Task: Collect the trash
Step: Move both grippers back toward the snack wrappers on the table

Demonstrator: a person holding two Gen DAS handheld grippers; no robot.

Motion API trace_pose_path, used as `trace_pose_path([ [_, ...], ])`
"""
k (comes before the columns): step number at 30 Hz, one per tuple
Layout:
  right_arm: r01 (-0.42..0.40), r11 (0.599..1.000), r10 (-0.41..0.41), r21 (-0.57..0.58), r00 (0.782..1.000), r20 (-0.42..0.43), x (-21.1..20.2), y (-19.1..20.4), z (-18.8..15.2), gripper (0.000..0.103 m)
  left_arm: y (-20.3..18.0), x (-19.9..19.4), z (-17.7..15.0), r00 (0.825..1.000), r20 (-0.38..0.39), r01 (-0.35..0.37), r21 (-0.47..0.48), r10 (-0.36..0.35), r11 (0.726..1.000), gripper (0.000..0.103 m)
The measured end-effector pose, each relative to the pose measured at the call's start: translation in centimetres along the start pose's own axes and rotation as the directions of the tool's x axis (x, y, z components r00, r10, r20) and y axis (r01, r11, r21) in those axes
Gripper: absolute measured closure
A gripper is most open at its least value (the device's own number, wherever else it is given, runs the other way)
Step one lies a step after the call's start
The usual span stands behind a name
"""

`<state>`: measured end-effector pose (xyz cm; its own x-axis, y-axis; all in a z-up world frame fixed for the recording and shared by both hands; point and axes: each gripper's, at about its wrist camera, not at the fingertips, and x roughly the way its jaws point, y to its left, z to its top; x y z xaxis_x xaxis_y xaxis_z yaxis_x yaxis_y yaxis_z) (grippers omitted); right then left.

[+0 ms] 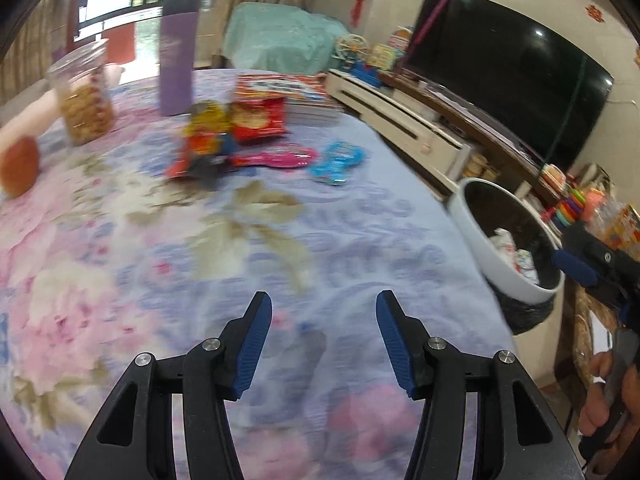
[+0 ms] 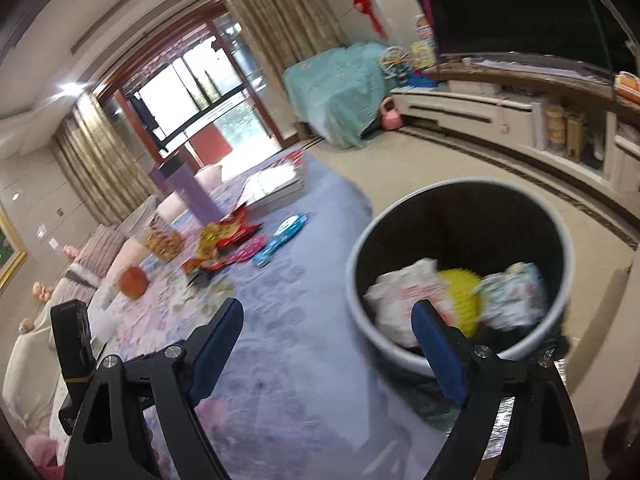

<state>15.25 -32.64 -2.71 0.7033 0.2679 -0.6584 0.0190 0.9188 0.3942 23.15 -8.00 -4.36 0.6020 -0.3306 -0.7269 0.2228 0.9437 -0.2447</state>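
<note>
Right wrist view: both tongs (image 2: pixel 326 344) (image 1: pixel 324 344) gape empty; round white bin (image 2: pixel 360 280) holds crumpled wrappers (image 2: pixel 404 292).

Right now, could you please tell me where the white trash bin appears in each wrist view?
Left wrist view: white trash bin at the right edge, beside the table.
Right wrist view: lower right, just past the right tool's tips.
Shared landmark: blue toy on the floral tablecloth.
</note>
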Motion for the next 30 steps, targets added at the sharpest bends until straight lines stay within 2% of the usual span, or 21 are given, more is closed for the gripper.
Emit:
trace_pose_path([
  [8,-0.066,0.996,0.063,-0.052,0.996,-0.059,3.5,4.0,-0.9,0.015,3.9,-1.2,0.2,0.998,0.01,-0.057,-0.063,0.057,0.996,0.049],
  [15,-0.099,0.991,0.091,-0.086,0.992,-0.086,6.1,6.0,-0.6,0.016,6.2,-0.8,1.5,0.996,0.014,-0.09,-0.09,0.091,0.992,0.049],
  [30,-0.123,0.987,0.11,-0.107,0.986,-0.127,11.3,7.2,1.0,0.016,8.6,4.1,5.5,0.993,0.0,-0.117,-0.064,0.117,0.991,0.049],
])
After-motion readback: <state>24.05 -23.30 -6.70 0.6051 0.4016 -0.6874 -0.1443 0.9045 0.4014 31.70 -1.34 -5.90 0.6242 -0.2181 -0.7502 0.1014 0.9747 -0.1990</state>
